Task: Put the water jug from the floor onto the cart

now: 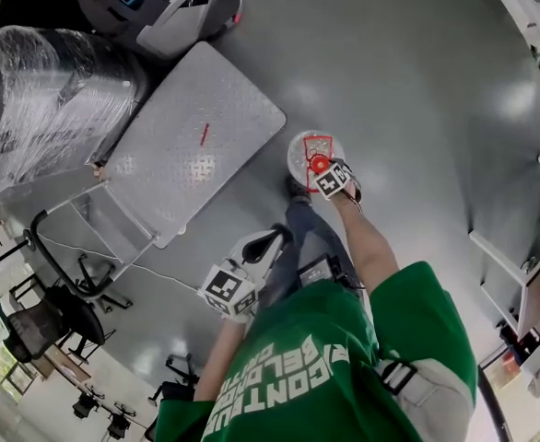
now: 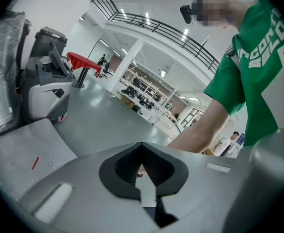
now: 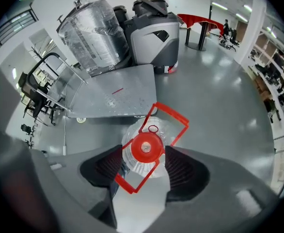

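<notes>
A person's right gripper hangs pointing steeply down over the water jug, its jaws spread wide either side of the red cap, the pads clear of it. The jug stands on the grey floor just beside the cart. The left gripper is closed and empty.

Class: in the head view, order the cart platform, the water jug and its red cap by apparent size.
1. cart platform, clearly largest
2. water jug
3. red cap, smallest
</notes>
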`<state>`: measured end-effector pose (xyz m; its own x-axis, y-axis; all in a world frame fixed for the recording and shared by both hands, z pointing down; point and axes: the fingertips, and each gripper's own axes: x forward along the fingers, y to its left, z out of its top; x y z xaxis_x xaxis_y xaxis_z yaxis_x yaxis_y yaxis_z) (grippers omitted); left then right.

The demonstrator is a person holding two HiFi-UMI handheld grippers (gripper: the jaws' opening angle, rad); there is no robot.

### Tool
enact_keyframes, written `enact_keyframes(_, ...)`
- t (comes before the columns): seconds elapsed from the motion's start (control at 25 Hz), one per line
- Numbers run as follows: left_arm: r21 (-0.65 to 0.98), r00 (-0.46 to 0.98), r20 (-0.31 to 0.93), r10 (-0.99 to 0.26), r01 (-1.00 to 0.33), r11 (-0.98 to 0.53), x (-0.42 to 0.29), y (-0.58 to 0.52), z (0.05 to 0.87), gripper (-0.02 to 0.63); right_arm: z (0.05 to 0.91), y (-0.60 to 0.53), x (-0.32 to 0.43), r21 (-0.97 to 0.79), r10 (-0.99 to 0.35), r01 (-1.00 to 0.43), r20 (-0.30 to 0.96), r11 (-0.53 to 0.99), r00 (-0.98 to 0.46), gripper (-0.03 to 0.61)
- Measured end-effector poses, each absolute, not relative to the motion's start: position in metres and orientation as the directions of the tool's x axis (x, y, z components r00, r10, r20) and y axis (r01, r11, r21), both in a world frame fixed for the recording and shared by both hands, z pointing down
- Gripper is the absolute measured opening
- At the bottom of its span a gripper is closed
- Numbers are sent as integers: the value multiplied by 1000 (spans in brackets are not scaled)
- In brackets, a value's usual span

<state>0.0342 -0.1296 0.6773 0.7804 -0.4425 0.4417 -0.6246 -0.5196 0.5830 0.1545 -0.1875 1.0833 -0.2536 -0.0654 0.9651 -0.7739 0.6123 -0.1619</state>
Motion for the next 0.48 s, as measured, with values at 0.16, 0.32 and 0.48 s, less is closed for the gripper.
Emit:
enact_keyframes(0.16, 592, 770, 461, -440, -637, -494, 29, -127, 684, 12, 1099, -191, 151, -147, -81, -788, 967, 597, -242, 275)
enact_keyframes(0.32, 599, 760, 476, -443, -649, -469, 25, -128, 693, 12, 1113, -194, 145, -154, -72, -787, 967, 597, -243, 276)
enact_keyframes(0.48, 609, 749, 487, -450, -660, -439, 21, -127, 699, 12, 1127, -192, 140, -159, -49, -781, 970, 604, -236, 276)
